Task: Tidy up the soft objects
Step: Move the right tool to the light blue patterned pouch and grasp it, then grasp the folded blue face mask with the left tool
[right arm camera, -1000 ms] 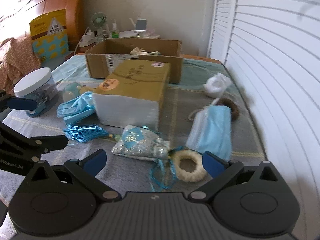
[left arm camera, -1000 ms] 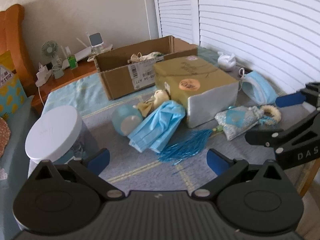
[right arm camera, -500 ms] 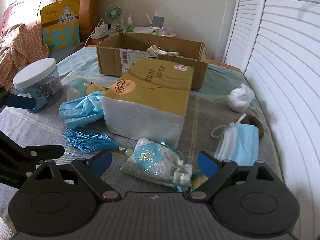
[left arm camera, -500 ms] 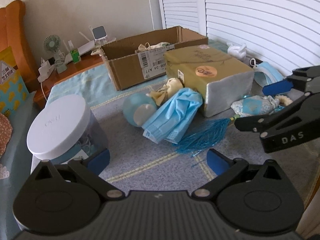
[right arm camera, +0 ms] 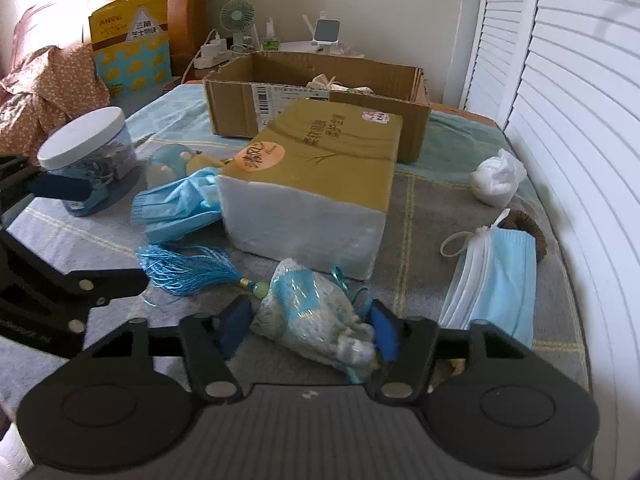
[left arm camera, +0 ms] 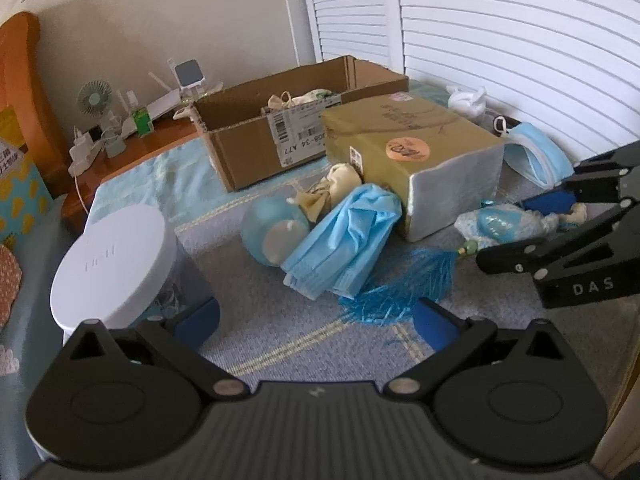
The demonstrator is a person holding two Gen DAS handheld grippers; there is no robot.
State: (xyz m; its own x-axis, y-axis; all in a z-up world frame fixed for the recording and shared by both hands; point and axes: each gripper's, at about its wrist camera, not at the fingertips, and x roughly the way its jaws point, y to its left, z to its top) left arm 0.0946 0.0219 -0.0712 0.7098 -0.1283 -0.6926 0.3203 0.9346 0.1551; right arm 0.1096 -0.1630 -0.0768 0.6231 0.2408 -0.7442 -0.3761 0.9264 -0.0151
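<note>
My right gripper (right arm camera: 310,326) has its blue pads on both sides of a light-blue sachet pouch (right arm camera: 316,312) with a blue tassel (right arm camera: 188,266); the jaws are narrowed around it. The pouch also shows in the left wrist view (left arm camera: 500,224), with the right gripper (left arm camera: 560,240) over it. My left gripper (left arm camera: 316,318) is open and empty above the blanket, near the tassel (left arm camera: 400,284) and a pile of blue face masks (left arm camera: 344,240). More masks (right arm camera: 496,276) lie at the right. An open cardboard box (right arm camera: 316,92) stands behind.
A gold tissue pack (right arm camera: 316,176) sits in the middle. A white-lidded jar (left arm camera: 116,256) stands at the left. A blue plush toy (left arm camera: 276,228), a white cloth ball (right arm camera: 498,178) and a brown hair tie (right arm camera: 528,226) lie around. Shutter doors (right arm camera: 560,120) line the right.
My right gripper has moved forward and down over the sachet pouch and narrowed its jaws around it. My left gripper has drifted slightly closer to the masks and stayed open.
</note>
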